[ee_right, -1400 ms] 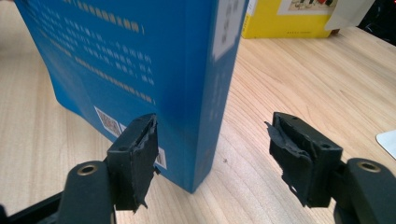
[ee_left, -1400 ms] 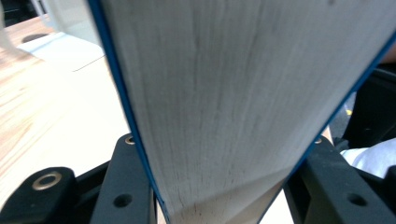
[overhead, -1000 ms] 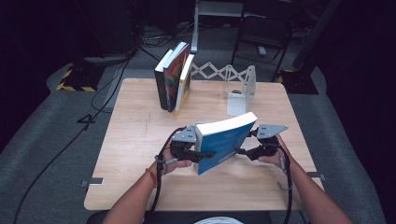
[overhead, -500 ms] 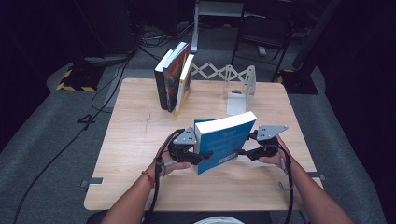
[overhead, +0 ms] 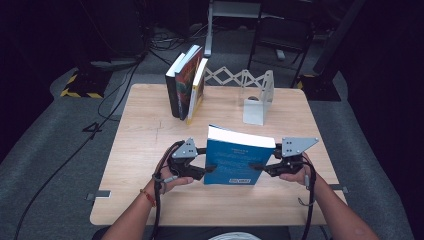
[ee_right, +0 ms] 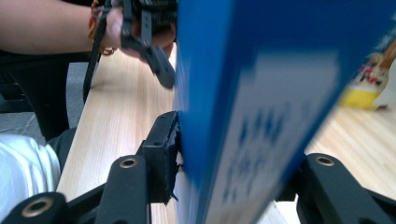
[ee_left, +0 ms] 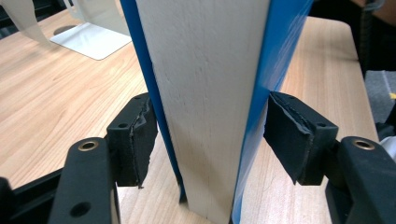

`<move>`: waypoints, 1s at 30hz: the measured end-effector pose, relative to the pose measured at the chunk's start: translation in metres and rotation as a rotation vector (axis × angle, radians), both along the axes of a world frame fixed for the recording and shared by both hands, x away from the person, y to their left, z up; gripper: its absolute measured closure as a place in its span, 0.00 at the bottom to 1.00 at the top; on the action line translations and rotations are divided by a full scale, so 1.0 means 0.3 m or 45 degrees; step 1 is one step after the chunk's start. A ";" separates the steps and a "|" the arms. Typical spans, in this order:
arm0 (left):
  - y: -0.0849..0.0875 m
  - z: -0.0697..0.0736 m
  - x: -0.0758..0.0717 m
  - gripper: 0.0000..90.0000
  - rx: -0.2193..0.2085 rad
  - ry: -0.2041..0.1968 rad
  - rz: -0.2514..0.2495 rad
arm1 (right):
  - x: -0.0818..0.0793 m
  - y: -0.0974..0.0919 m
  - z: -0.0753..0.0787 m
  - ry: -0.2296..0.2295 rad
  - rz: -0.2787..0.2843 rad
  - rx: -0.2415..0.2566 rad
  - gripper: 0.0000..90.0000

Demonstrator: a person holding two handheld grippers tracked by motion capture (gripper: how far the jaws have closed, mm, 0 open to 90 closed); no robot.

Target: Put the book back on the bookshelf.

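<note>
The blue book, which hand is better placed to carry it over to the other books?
Right, probably: the right gripper clamps the blue book by its spine, while the left gripper has just been opening, pads off the covers.

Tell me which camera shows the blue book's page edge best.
The left gripper view: the blue book stands with its cream page block facing the lens. The high view shows the cover and top edge; the right gripper view shows a blurred cover.

Book [overhead: 235,162] upright near the table's [overhead: 140,150] front edge, between the left gripper [overhead: 207,169] and the right gripper [overhead: 255,166]. Three leaning books [overhead: 186,82] at the rear edge, left of centre; bookend [overhead: 257,102] to their right, behind the upright book.
</note>
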State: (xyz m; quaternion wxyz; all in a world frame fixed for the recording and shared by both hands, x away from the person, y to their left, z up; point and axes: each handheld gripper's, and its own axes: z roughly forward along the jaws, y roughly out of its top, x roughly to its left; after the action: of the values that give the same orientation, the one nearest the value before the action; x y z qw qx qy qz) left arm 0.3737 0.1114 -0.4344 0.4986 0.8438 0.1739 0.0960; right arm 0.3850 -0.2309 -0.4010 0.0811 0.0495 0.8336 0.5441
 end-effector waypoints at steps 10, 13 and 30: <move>-0.048 -0.011 -0.017 0.34 0.034 -0.055 0.040 | -0.044 0.027 0.058 0.030 -0.091 0.004 0.62; -0.072 -0.013 -0.023 0.33 0.027 -0.092 0.105 | -0.051 0.029 0.074 0.042 -0.116 -0.003 0.64; -0.159 -0.011 0.034 0.19 0.005 -0.094 0.128 | -0.078 0.032 0.141 -0.036 -0.239 -0.099 0.64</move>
State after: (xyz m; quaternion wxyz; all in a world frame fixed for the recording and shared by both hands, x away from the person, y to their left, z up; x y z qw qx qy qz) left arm 0.3839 0.0638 -0.4378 0.4974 0.8309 0.1974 0.1523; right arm 0.3615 -0.2214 -0.3585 0.1455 0.1165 0.8445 0.5021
